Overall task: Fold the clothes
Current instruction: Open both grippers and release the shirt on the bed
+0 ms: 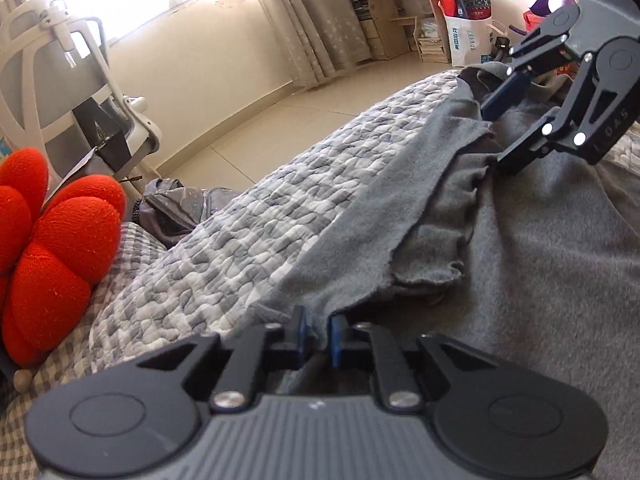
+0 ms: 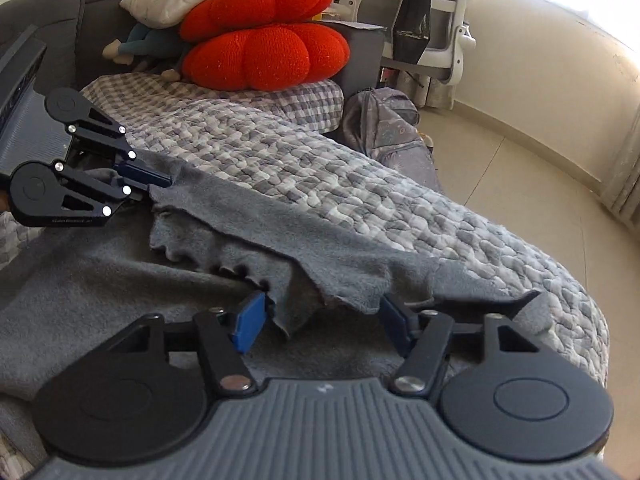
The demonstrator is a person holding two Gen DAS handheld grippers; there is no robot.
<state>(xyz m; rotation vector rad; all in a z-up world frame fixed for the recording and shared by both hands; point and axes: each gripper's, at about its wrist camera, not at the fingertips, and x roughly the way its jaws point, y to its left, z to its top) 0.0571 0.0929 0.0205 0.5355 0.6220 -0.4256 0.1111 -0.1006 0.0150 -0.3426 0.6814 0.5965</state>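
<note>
From the left wrist view, the left tongs (image 1: 318, 338) were clenched on the raw edge of the grey fleece garment (image 1: 540, 248), the blue pads pinching a strip of the cloth between them. The garment lay on the quilted bedspread (image 1: 224, 232), its upper layer turned back toward the far side of the bed. Further along the same edge sat the right tongs (image 1: 500, 136), jaws parted over the fleece. The red cushion (image 1: 52, 252) was well clear at the head of the bed.

Over to the right wrist view: the right tongs (image 2: 320, 320) stood released, pads spread apart, with the ruffled edge of the grey fleece garment (image 2: 100, 280) lying between them but not pinched. The left tongs (image 2: 154, 180) gripped the far corner of that edge, shut tight.

By my reading, the step in hand was taking hold of the long edge at two points for a fold. The right tongs needed to close on the edge next, then both would carry it across. Beyond the garment the bedspread (image 2: 400, 200) offered open room toward the bed's drop-off, and the floor (image 2: 520, 168) lay past that, so the carry wanted to stay inboard.
</note>
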